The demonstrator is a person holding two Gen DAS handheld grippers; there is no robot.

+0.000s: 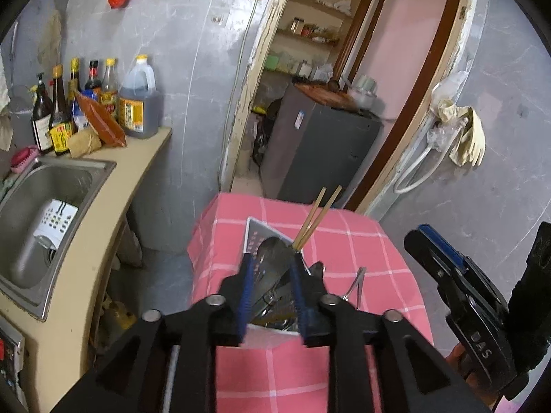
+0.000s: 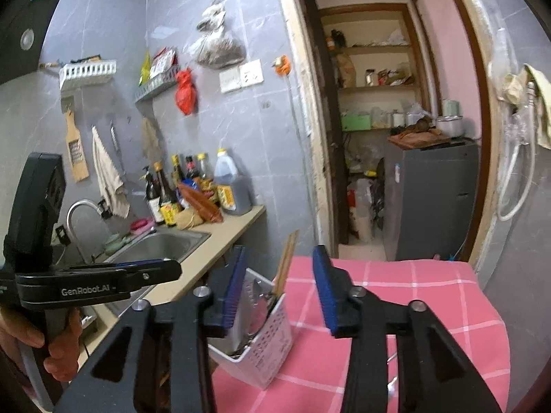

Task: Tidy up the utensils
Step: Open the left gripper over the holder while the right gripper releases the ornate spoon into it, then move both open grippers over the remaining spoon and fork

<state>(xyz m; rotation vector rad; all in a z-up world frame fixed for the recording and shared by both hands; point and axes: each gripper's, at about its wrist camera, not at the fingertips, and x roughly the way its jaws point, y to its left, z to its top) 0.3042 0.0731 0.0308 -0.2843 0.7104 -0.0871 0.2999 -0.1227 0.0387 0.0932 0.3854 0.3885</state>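
We look down on a small table under a pink checked cloth point(image 1: 361, 241), standing in a grey-tiled kitchen. A counter with a steel sink point(image 1: 51, 199) runs off at about nine o'clock from the table, and a second white holder lies in that sink.

On the cloth stands a white perforated utensil holder point(image 2: 272, 347), the place where we judge the loose cutlery belongs. It leans toward the sink side, likely under the weight of what is in it. Two wooden chopsticks point(image 1: 318, 215) stick out of it toward one o'clock, beside dark-handled metal pieces packed inside.

Our left gripper point(image 1: 273, 265) hangs right over the holder, its blue pads close together on either side of a steel spoon point(image 1: 272, 254), bowl upward (we judge it gripped, being lowered in or lifted out).

Our right gripper point(image 2: 279, 289) waits at about three o'clock from the holder, its pads wide apart and holding nothing, perhaps ready to steady the holder.

Small metal tongs point(image 1: 356, 284) lie on the cloth just beside the holder, not yet sorted.
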